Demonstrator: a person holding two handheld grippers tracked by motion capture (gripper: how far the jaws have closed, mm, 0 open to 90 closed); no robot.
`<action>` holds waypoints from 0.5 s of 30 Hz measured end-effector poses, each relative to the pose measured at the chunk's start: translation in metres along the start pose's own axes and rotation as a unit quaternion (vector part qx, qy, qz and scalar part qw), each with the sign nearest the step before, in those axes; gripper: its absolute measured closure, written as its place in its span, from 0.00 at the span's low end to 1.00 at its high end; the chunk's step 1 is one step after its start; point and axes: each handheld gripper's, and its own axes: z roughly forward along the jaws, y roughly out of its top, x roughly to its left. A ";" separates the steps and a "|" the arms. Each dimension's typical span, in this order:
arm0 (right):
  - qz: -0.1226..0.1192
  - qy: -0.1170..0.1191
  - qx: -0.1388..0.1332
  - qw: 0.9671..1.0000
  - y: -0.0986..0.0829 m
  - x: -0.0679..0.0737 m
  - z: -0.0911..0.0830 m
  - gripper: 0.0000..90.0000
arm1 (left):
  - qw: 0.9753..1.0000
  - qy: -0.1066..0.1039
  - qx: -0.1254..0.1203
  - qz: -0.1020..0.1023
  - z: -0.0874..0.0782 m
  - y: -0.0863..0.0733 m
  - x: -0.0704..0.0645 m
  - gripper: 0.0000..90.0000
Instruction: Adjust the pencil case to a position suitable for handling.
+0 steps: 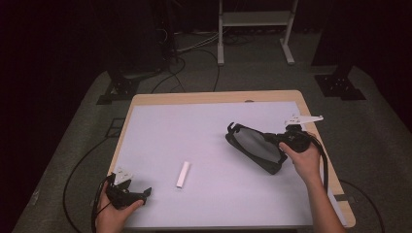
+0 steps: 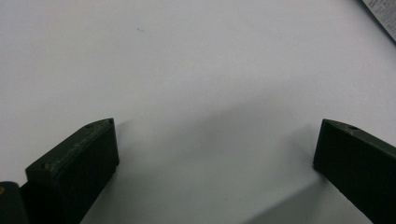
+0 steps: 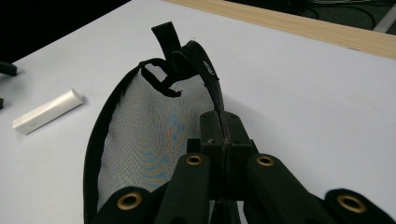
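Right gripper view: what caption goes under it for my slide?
Right gripper pinching a black mesh pouch by its edge, white stick nearby.

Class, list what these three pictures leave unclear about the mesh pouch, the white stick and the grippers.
- Pouch contents: in the right gripper view the mesh is too fine and dark to see through.
- Pouch's near end: in the right gripper view, cut off by the bottom edge and covered by the right gripper.
- White stick: any markings are too small in the high view.
- Left gripper: its body is cut off in its own view.
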 end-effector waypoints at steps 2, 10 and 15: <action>-0.002 0.008 0.001 1.000 0.000 0.002 0.001 0.98 | 1.000 0.000 0.000 0.000 0.000 0.000 0.000 0.00; -0.017 0.039 0.014 0.999 0.002 0.010 0.007 0.98 | 1.000 0.000 0.000 0.000 0.000 0.000 0.000 0.00; -0.032 0.057 0.022 0.998 0.004 0.017 0.010 0.98 | 1.000 0.000 0.000 0.000 0.000 0.000 0.000 0.00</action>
